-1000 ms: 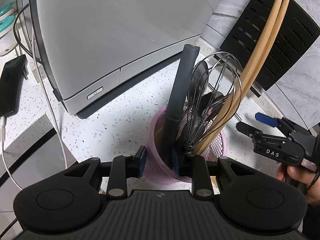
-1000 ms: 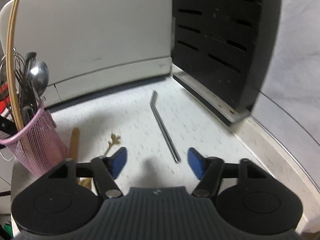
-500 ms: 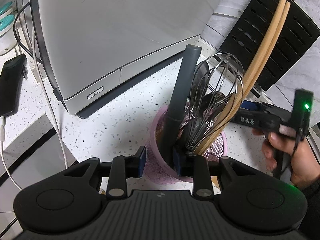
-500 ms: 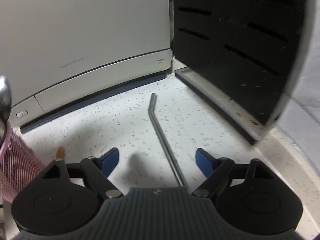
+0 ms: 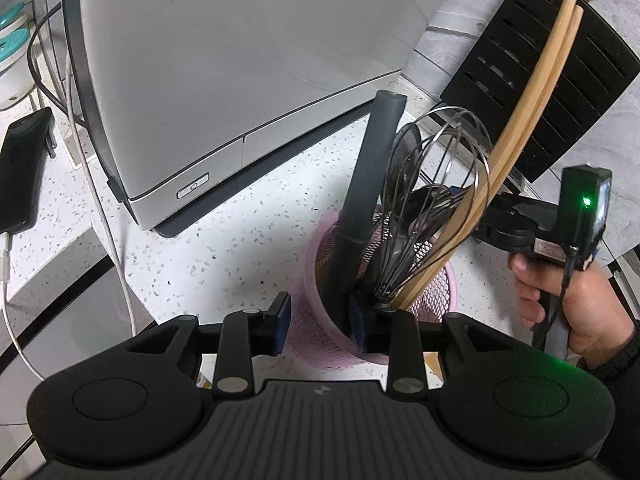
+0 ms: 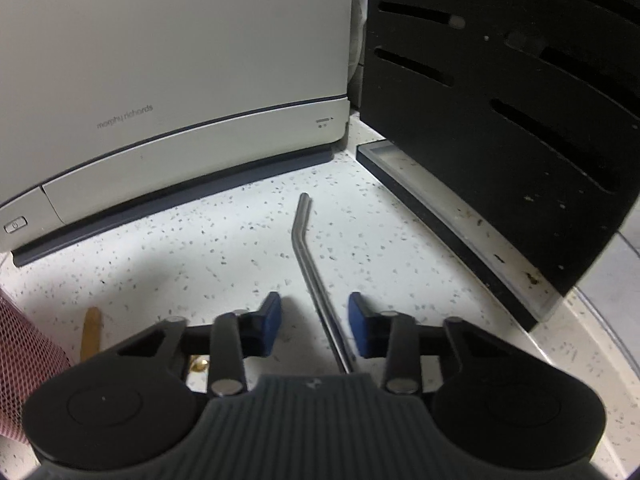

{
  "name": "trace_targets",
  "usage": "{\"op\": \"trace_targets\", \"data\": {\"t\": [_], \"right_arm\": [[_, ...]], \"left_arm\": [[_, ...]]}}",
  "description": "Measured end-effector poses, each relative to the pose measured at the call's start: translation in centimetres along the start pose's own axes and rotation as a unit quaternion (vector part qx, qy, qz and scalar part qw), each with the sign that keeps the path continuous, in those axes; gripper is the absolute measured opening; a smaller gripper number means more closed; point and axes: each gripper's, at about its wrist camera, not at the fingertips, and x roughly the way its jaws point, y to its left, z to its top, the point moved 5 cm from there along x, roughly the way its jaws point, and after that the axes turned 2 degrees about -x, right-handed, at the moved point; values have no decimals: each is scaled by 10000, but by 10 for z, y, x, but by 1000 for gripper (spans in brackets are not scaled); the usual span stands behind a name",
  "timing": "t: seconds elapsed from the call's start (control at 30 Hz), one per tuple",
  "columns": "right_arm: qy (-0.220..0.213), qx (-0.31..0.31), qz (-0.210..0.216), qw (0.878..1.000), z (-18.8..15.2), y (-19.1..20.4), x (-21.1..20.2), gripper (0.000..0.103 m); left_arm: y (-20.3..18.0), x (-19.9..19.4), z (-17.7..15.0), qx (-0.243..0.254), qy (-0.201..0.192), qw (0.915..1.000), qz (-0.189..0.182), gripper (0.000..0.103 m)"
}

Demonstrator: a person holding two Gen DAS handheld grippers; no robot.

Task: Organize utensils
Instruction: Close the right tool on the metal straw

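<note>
The bent metal straw (image 6: 310, 264) lies flat on the speckled worktop (image 6: 200, 264), its angled tip pointing toward the white appliance (image 6: 172, 60) and its long shaft running back between my right gripper (image 6: 314, 326) fingers. Those jaws have just been closing around it, yet I see a gap on each side of the shaft, so the blue pads (image 6: 271, 322) are not pressing it and the straw is not grasped.

The pink mesh holder (image 5: 316, 332) stands left of the straw on the same worktop, packed with a whisk (image 5: 432, 208), long wooden chopsticks (image 5: 532, 120) and a dark grey handle (image 5: 368, 196). My left gripper (image 5: 320, 326) straddles the holder's near wall, one pad outside the mesh and one inside by the grey handle; its jaws have just been easing apart, and I cannot tell whether they clamp the wall.

A black slotted knife block (image 6: 500, 100) stands right of the straw, and a wooden stick (image 6: 91, 332) lies beside the holder.
</note>
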Motion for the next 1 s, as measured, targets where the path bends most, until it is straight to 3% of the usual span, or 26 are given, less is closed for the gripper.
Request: {"op": "trace_targets", "data": {"t": [0.1, 0.37, 0.73, 0.83, 1.0], "right_arm": [[15, -3, -32, 10000, -4, -4, -5, 11], [172, -3, 12, 9999, -18, -9, -22, 4], [533, 153, 377, 9977, -63, -17, -72, 4], [617, -3, 350, 9975, -83, -22, -93, 4], [808, 44, 200, 9965, -115, -45, -128, 4]], "left_arm": [[-2, 0, 0, 6, 10, 10000, 54, 38], [-6, 1, 0, 31, 8, 9999, 137, 37], [-4, 0, 0, 34, -11, 9999, 103, 38], [0, -1, 0, -4, -24, 10000, 92, 44], [3, -2, 0, -38, -37, 10000, 39, 45]]}}
